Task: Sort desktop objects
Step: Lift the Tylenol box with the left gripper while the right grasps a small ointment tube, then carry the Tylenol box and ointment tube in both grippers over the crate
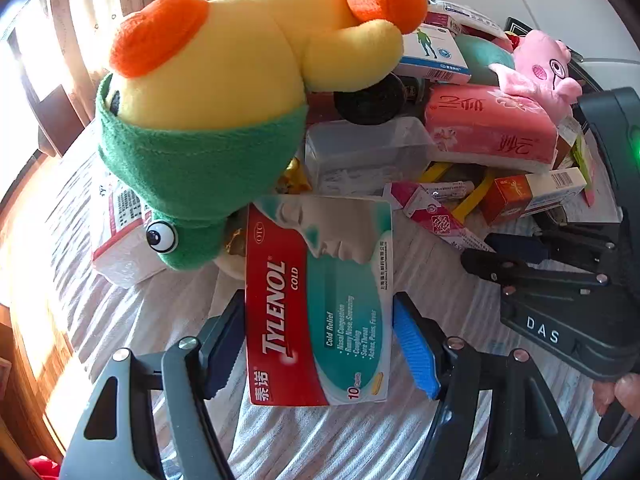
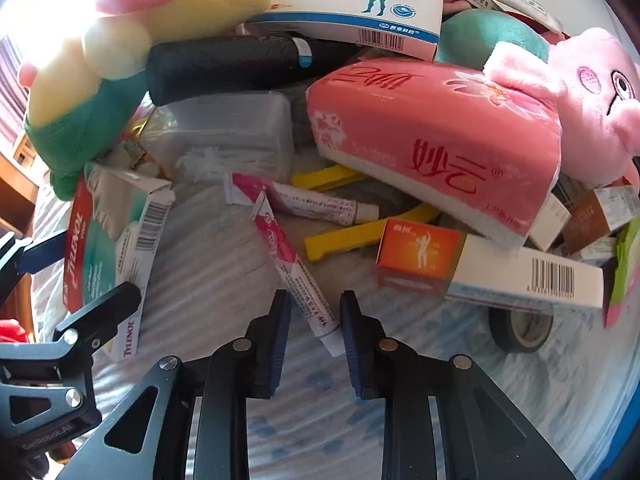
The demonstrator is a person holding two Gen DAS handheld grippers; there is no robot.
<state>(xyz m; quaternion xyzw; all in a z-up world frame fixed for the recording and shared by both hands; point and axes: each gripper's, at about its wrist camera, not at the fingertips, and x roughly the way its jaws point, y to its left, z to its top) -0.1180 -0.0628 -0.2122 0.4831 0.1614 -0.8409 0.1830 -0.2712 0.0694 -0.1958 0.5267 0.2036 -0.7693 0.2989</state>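
Tylenol Cold box [image 1: 318,300]: flat red, teal and white carton, closed, standing lengthwise between the left gripper [image 1: 320,344] pads, which are pressing its two long edges; far end reaching toward the pile.

Ointment tube [image 2: 298,272]: slim white and pink tube, white cap, lying slanted on the striped cloth, its cap end sitting between the right gripper [image 2: 314,344] pads; whether they are touching it is unclear.

surface: tabletop [image 2: 208,280] under a pale striped cloth | on it: ointment tube [image 2: 296,268], tape roll [image 2: 520,328], yellow clips [image 2: 344,240], orange-and-white box [image 2: 480,272], clear plastic case [image 2: 224,140], white carton [image 1: 120,240] | behind: heap of boxes and plush toys, bases hidden
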